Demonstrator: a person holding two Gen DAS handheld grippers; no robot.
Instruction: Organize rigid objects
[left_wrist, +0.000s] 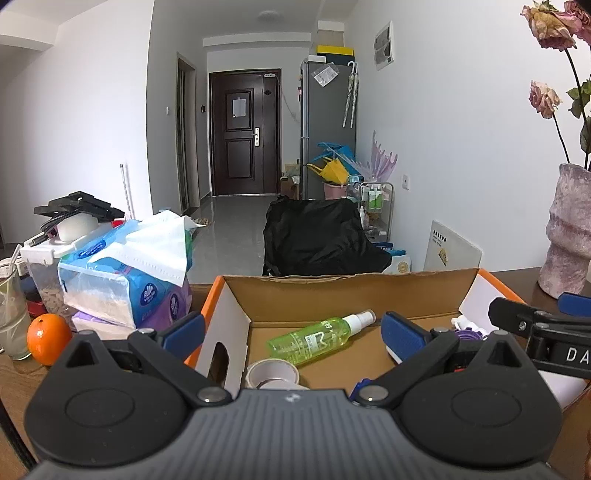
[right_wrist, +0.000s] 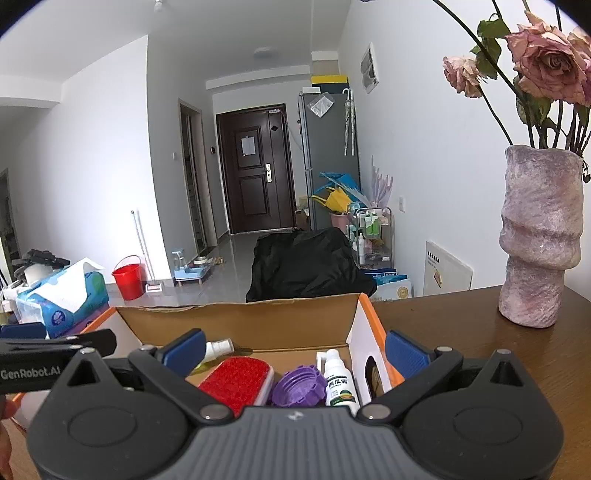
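- cardboard box (left_wrist: 332, 288) on wooden table (right_wrist: 461, 332); tissue packs (left_wrist: 122, 280), orange (left_wrist: 48, 343), glass (left_wrist: 11, 321) left of it, pink vase (right_wrist: 539, 240) with dried roses to the right
- in box: green spray bottle (left_wrist: 314, 338) lying flat, tape roll (left_wrist: 271, 373), red brush (right_wrist: 236, 380), purple lid (right_wrist: 299, 386), white bottle (right_wrist: 338, 380)
- left gripper (left_wrist: 291, 332) jaws spread wide, nothing pinched, tilted slightly down over box's left half
- right gripper (right_wrist: 293, 350) jaws spread, empty, over box's right half, beside the left one
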